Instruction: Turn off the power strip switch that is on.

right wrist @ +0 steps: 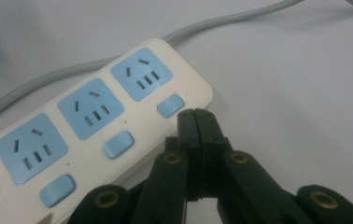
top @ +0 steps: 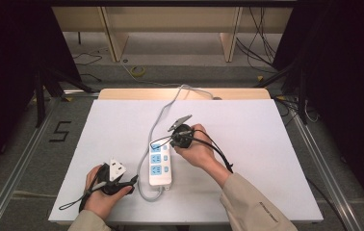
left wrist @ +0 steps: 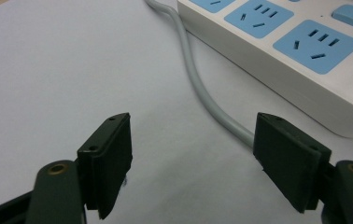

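A white power strip [top: 161,164] with three blue sockets and blue switches lies in the middle of the table. Its grey cable [top: 160,118] loops from the near end round to the far edge. My right gripper [top: 170,141] is at the strip's far end. In the right gripper view its jaws are shut with nothing between them, their tips [right wrist: 197,117] just beside the end switch [right wrist: 170,105], below a small red light [right wrist: 176,86]. I cannot tell whether they touch it. My left gripper [top: 133,181] rests near the front left. Its jaws [left wrist: 193,163] stand open and empty, facing the power strip [left wrist: 305,60] and the cable [left wrist: 198,79].
The table carries a white sheet [top: 247,144]. Black cables [top: 218,151] trail from the right gripper across the forearm. Beyond the table are floor cables, wooden legs [top: 115,36] and dark stands on both sides.
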A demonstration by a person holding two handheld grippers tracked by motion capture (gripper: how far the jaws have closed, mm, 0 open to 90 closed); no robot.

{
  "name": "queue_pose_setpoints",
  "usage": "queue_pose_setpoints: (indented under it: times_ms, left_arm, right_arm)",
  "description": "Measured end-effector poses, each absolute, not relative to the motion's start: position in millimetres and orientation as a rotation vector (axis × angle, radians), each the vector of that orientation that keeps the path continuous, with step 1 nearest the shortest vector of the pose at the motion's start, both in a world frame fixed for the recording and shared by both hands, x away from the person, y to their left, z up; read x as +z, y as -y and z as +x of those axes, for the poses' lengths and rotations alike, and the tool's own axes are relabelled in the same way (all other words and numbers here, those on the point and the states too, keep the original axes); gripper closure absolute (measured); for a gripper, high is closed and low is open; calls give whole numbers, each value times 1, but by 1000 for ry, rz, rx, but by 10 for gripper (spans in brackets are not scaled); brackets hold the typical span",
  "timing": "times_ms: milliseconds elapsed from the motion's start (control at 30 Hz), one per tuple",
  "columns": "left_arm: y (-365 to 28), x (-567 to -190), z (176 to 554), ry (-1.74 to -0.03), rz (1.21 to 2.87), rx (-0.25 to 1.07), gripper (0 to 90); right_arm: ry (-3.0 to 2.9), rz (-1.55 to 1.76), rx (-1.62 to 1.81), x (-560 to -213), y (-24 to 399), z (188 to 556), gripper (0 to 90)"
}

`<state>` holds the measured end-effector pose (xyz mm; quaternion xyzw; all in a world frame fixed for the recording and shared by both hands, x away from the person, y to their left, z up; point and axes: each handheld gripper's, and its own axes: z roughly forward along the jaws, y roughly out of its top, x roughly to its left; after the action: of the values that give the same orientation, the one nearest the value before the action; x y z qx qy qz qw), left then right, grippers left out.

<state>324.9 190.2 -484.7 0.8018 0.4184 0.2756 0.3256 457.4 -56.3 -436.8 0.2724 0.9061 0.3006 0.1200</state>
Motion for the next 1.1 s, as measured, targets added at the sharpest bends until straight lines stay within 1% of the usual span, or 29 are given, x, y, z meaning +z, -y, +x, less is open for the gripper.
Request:
queue_pose_setpoints:
  times_ms: [1100]
  left_arm:
    - [-191,-485,324,-1102,2100,716,281]
  right_arm:
    - [-2671,797,880,-447,29,468,900]
